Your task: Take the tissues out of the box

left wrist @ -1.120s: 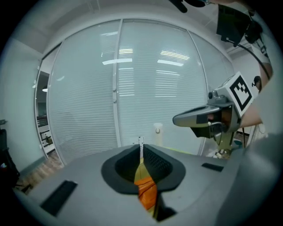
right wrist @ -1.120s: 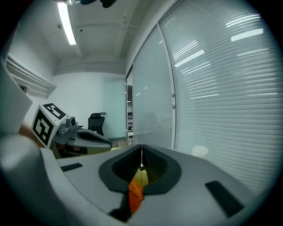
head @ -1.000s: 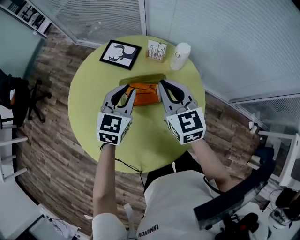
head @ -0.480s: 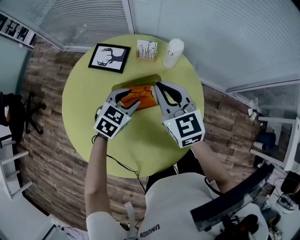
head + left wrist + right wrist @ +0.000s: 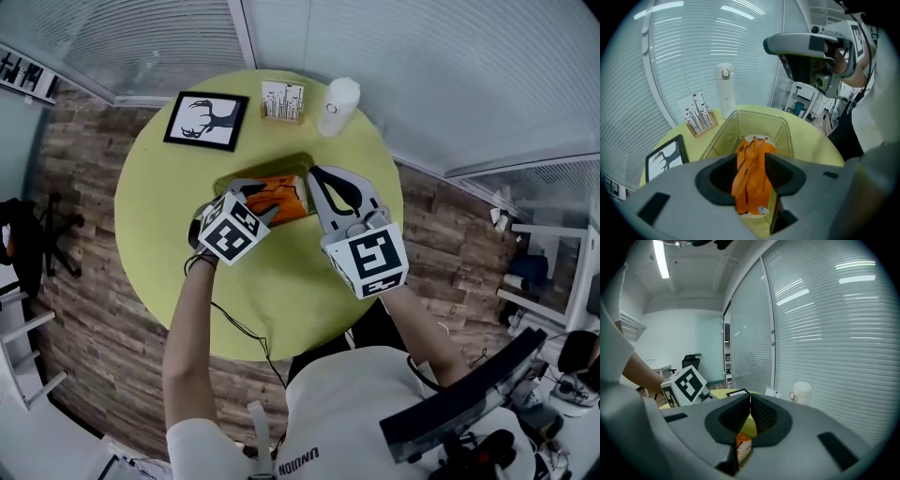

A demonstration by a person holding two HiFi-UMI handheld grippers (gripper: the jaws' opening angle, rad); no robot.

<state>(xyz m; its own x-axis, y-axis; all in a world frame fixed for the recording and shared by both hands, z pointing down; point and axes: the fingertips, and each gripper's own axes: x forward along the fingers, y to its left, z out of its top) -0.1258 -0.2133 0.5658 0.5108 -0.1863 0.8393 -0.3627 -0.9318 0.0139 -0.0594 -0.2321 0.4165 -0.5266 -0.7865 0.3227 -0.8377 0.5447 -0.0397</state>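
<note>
Head view: at mid-frame on the round table [image 5: 169, 272], the clear box [image 5: 267, 163] holds the orange tissue pack [image 5: 281, 192]. The left gripper [image 5: 262, 197] tips steeply down over it from the lower left, probably to take the pack from above. The right gripper [image 5: 316, 178] meets the box's right end, apparently steadying it. Along the table's upper edge, well apart from the box, stand a picture frame [image 5: 202, 120], a card holder [image 5: 282, 100] and a white cylinder [image 5: 337, 105]; none blocks the lift.

Left gripper view: the jaws have just been opening and stand released, wide apart, with the pack upright between them. The pack is not squeezed. Only the box walls hem it in.

Right gripper view: the jaws are clenched together at the tips. Whether they pinch the thin box wall is unclear. An orange end of the pack shows below them.
</note>
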